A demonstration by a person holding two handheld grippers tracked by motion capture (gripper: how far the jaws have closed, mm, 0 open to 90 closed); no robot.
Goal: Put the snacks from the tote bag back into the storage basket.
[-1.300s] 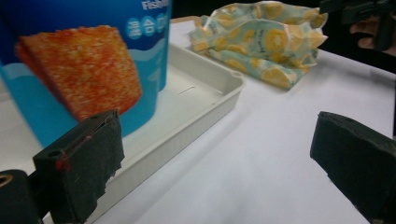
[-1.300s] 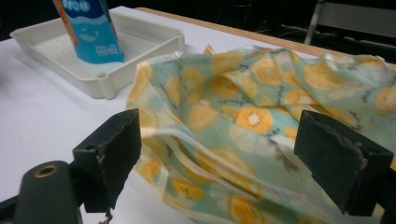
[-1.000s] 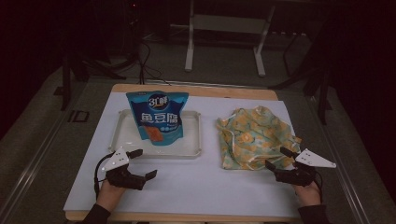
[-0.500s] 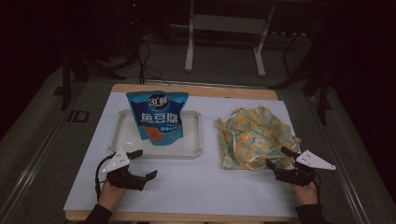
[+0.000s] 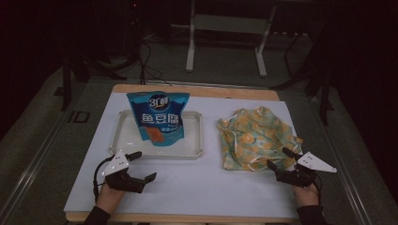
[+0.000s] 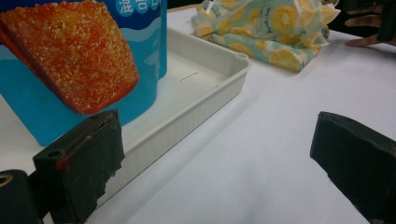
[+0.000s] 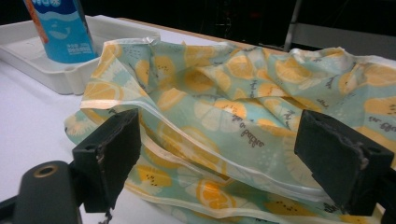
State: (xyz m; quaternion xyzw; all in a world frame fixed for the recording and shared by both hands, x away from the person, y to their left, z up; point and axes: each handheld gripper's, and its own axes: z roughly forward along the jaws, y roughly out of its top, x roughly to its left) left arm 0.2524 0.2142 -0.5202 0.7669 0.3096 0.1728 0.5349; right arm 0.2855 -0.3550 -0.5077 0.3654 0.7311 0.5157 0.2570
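You were at the approach: the lemon-print bag (image 5: 256, 137) lay crumpled on the table's (image 5: 197, 187) right half, the blue snack pouch (image 5: 158, 118) stood in the white tray (image 5: 121, 140). Your right gripper (image 5: 281, 159), jaws spread, framed the bag's near edge; your left gripper (image 5: 139, 165), also spread, sat just before the tray. Next, I judge, you needed to pinch one layer of the bag's edge.

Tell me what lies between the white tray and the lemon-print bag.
Nothing: in the high view a bare strip of white table cover separates the tray from the bag.
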